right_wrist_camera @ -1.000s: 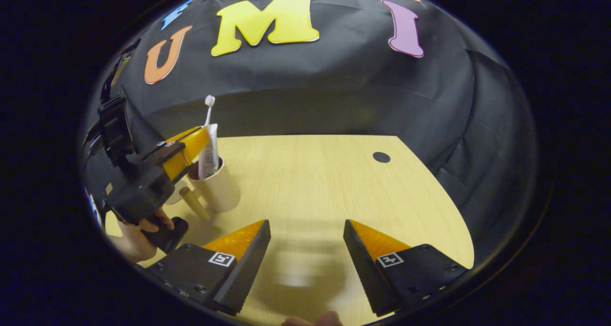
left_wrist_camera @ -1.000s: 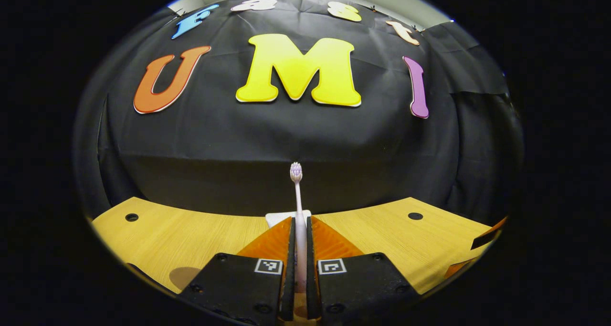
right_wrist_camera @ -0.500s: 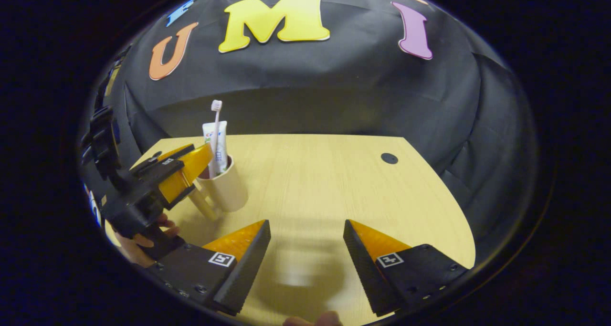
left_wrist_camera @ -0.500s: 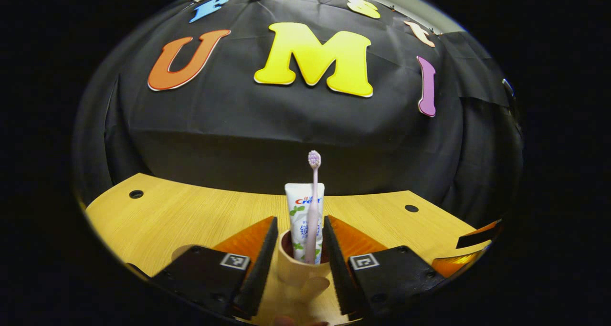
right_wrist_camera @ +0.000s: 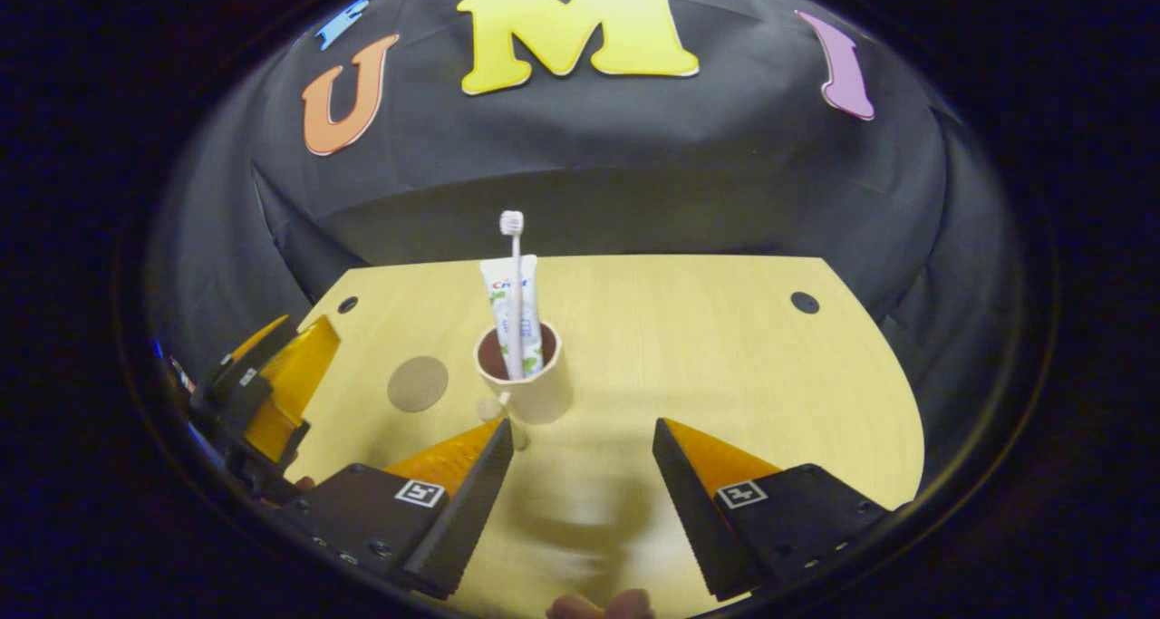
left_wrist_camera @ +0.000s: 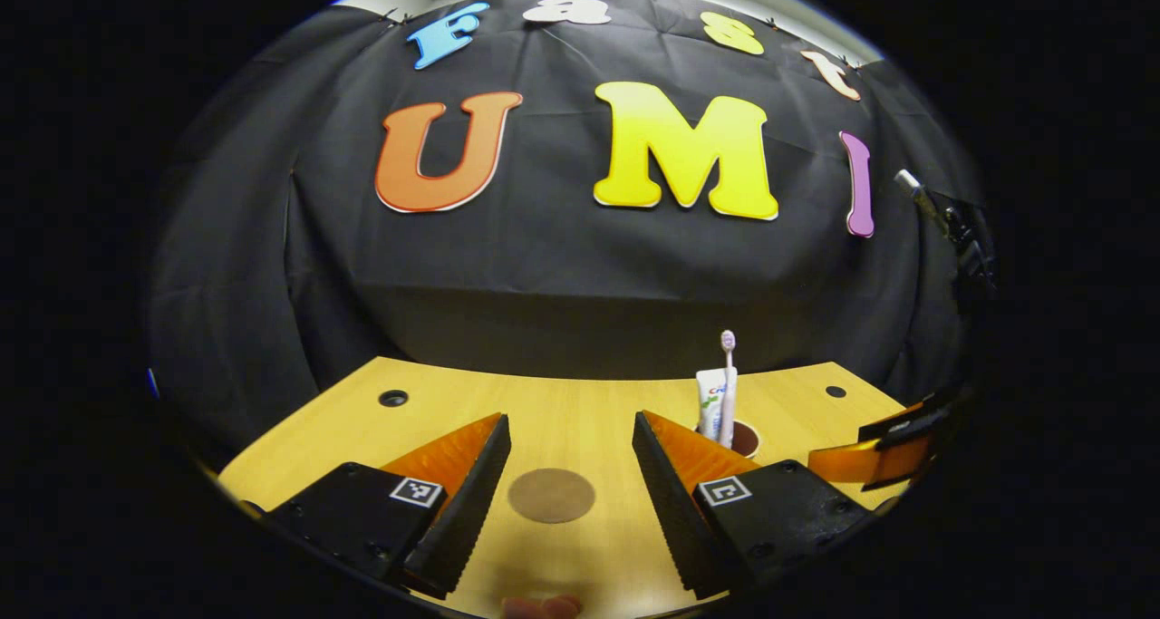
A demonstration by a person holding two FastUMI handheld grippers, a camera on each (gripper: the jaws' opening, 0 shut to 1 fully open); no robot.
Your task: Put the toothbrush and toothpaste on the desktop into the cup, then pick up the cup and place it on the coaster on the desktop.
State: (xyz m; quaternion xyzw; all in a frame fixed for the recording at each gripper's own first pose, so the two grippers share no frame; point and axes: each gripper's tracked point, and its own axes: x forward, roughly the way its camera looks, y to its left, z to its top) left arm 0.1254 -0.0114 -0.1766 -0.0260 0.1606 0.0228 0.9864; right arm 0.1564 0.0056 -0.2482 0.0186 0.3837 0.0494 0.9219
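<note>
Toothbrush (right_wrist_camera: 513, 293), toothpaste (right_wrist_camera: 500, 285) in cup (right_wrist_camera: 535, 392)

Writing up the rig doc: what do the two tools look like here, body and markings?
Both match. The left tool and the right tool each have two wedge-shaped fingers with ribbed inner faces, mounted on black blocks with visible screws. Each block carries a small square black-and-white fiducial marker. No cables or sleeves can be made out.

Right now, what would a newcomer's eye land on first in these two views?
The cup standing mid-desk, with the toothbrush and toothpaste sticking up out of it. Next, the round coaster lying bare between the open left gripper's fingers, apart from the cup. The right gripper is open too, holding nothing.
</note>
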